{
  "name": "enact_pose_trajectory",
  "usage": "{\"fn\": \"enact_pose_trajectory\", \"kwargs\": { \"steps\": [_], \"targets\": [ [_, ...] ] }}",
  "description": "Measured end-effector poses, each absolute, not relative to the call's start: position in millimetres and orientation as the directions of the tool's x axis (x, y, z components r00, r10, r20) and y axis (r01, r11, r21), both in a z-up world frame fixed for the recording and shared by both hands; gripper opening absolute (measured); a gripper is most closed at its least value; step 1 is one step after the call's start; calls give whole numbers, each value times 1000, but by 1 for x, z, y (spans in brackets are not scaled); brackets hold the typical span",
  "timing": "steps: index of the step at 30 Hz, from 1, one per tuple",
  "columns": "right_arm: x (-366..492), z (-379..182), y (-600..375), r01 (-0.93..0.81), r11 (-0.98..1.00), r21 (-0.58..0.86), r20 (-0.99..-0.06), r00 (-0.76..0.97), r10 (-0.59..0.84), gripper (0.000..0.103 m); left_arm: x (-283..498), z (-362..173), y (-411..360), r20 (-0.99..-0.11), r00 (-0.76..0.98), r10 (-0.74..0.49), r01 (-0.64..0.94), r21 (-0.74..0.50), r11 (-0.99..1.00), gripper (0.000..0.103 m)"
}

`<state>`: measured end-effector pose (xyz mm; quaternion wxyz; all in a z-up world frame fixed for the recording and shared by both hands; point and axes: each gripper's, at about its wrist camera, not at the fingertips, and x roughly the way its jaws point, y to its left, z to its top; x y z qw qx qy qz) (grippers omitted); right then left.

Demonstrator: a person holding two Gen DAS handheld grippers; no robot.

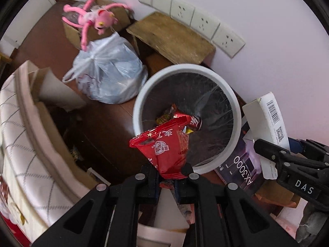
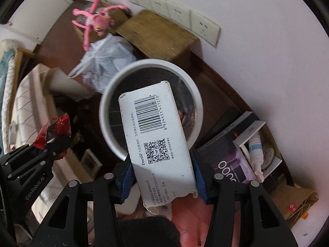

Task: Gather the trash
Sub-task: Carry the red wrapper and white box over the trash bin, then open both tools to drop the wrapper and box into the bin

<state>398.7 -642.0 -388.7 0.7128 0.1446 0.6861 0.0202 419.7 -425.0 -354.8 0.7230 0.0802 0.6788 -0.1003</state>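
Right wrist — "Doctor" box [image 2: 159, 142], barcode 6924431411270

Round white waste bin [image 2: 115, 86] largely hidden behind flat white barcoded cardboard box [image 2: 158, 144], bin contents mostly unseen there, crumpled red foil snack wrapper's [image 1: 164, 150] lower end hidden between left hand-held gripper [image 1: 167, 175] jaws, pink plush toy [image 2: 96, 24] blurred

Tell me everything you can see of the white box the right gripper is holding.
The white box is a long, flat carton, apparently cardboard, printed with a barcode, a QR code and "Doctor". Its ends are torn open and ragged. The right gripper clamps its long edges near the lower end, and its far end is over the bin.
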Motion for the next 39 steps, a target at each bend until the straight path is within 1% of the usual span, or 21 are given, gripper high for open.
{"fn": "enact_pose_trajectory", "kwargs": {
  "steps": [4, 9, 11, 12, 13, 14, 15, 16, 17, 18, 19, 20, 21, 28, 39],
  "targets": [
    [411, -412, -648, 184, 955, 232, -973, 33, 230, 53, 431, -369, -433, -999, 31, -45, 263, -35, 964, 11],
    [423, -427, -652, 204, 947, 249, -968, 37, 247, 54, 438, -374, -430, -999, 21, -37, 227, -32, 973, 13],
    [428, -428, -654, 210, 947, 242, -970, 49, 237, 56, 440, -373, -430, -999, 33, -25, 218, -18, 976, 26],
    [429, -427, -654, 211, 947, 240, -971, 59, 233, 62, 440, -371, -429, -999, 42, -25, 215, -16, 976, 45],
    [430, -426, -655, 214, 949, 232, -973, 63, 223, 66, 441, -369, -427, -998, 53, -21, 210, -9, 978, 70],
    [429, -424, -655, 213, 953, 217, -976, 72, 206, 73, 441, -367, -426, -998, 67, -16, 206, -2, 978, 79],
    [428, -421, -654, 207, 956, 206, -978, 77, 194, 80, 440, -364, -424, -997, 79, -8, 200, 8, 980, 84],
    [428, -418, -654, 202, 961, 191, -981, 82, 178, 82, 439, -363, -423, -996, 84, 1, 195, 18, 981, 87],
    [426, -414, -654, 196, 966, 171, -984, 91, 156, 87, 440, -363, -421, -996, 86, 7, 195, 24, 981, 90],
    [424, -412, -654, 193, 968, 162, -985, 98, 146, 94, 440, -362, -419, -996, 92, 17, 194, 35, 980, 98],
    [422, -408, -654, 191, 970, 152, -985, 106, 134, 97, 439, -360, -418, -995, 100, 23, 195, 42, 980, 101],
    [420, -405, -654, 192, 971, 141, -986, 114, 120, 102, 437, -359, -417, -994, 108, 28, 196, 49, 979, 101],
    [419, -402, -656, 192, 973, 132, -987, 120, 110, 103, 436, -357, -416, -993, 115, 34, 196, 56, 979, 101],
    [405, -387, -654, 185, 976, 112, -984, 156, 83, 103, 432, -348, -410, -986, 156, 54, 183, 83, 980, 102],
    [389, -355, -653, 179, 976, 127, -973, 213, 88, 103, 419, -319, -407, -978, 207, 41, 173, 77, 982, 102]
  ]
}}
